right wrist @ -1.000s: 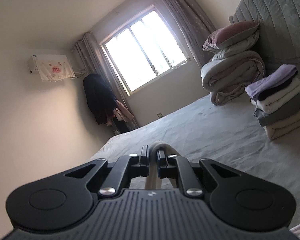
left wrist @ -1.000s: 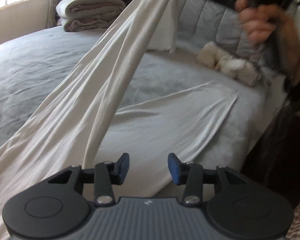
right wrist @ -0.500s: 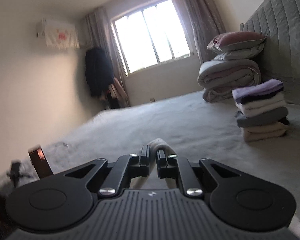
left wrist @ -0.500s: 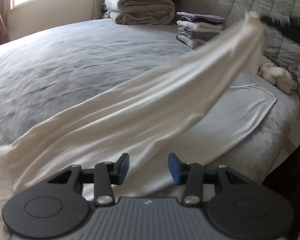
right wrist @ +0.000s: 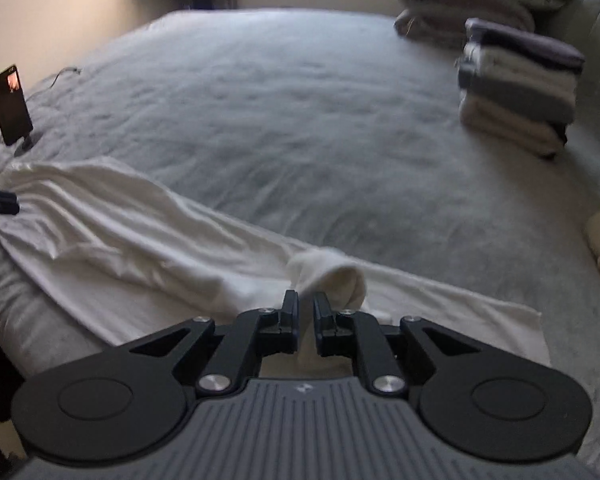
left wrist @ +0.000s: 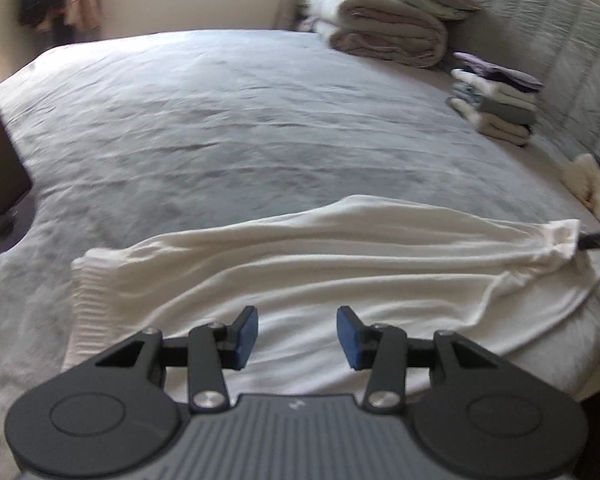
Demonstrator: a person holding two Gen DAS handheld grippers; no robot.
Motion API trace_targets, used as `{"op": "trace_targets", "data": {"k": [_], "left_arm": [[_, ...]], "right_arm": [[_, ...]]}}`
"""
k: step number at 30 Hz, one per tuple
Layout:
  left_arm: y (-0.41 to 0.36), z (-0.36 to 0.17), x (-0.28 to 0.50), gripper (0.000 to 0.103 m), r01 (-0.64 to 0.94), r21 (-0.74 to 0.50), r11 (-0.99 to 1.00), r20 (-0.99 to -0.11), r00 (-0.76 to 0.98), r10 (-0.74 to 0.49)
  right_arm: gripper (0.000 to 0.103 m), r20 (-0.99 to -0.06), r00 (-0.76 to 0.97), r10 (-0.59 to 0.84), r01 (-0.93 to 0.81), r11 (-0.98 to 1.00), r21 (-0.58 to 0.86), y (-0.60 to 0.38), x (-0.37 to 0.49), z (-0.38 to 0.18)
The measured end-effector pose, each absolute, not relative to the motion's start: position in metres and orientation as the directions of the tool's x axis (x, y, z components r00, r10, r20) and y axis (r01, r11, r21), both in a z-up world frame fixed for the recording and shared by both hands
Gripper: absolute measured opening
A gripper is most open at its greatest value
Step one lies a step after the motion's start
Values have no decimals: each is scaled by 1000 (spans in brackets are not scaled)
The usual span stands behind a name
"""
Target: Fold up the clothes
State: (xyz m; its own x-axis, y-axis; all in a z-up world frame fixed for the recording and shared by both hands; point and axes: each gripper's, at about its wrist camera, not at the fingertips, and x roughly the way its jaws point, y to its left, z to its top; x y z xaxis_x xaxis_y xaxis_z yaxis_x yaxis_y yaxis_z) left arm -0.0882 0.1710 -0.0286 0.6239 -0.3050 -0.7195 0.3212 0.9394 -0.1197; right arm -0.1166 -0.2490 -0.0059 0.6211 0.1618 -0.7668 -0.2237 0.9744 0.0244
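Note:
A long white garment (left wrist: 300, 256) lies in loose folds across the near edge of the grey bed (left wrist: 240, 120). My left gripper (left wrist: 297, 336) hovers open just above it near its left part, with nothing between the blue pads (left wrist: 246, 334). My right gripper (right wrist: 306, 312) is shut on the garment's right end, a bunched fold (right wrist: 328, 276) rising just past its jaws. In the left wrist view that pinched end (left wrist: 560, 236) shows at the far right with black fingers (left wrist: 598, 240) on it. From the right wrist view the garment (right wrist: 120, 232) trails away to the left.
A stack of folded clothes (right wrist: 516, 96) stands by the quilted headboard (left wrist: 572, 60), with rolled duvets and pillows (left wrist: 388, 28) behind it. A fluffy cream item (left wrist: 588, 184) lies at the right. A phone on a stand (right wrist: 10, 104) sits at the bed's left edge.
The right gripper has come down from high in the air, and the garment it held up now lies stretched along the bed's near edge. The left gripper has stayed open.

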Motion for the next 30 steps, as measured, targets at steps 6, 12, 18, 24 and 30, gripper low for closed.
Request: {"op": "trace_targets", "data": {"k": [6, 12, 18, 24, 30], "left_arm": [[200, -25, -81, 53, 143, -161, 977, -738, 640, -215], [239, -18, -78, 54, -86, -210, 974, -765, 635, -109], [261, -12, -83, 54, -148, -194, 970, -770, 635, -57], [272, -8, -92, 54, -92, -188, 978, -791, 605, -96], [303, -17, -101, 54, -76, -395, 915, -777, 559, -289]], "right_arm": [[15, -797, 552, 247, -384, 923, 20, -233, -120, -2], [33, -784, 523, 335, -548, 837, -8, -186, -124, -5], [33, -769, 483, 418, -677, 735, -26, -133, -126, -10], [32, -764, 465, 447, -751, 656, -74, -96, -123, -15], [30, -764, 468, 444, -791, 596, -139, -71, -116, -21]]}}
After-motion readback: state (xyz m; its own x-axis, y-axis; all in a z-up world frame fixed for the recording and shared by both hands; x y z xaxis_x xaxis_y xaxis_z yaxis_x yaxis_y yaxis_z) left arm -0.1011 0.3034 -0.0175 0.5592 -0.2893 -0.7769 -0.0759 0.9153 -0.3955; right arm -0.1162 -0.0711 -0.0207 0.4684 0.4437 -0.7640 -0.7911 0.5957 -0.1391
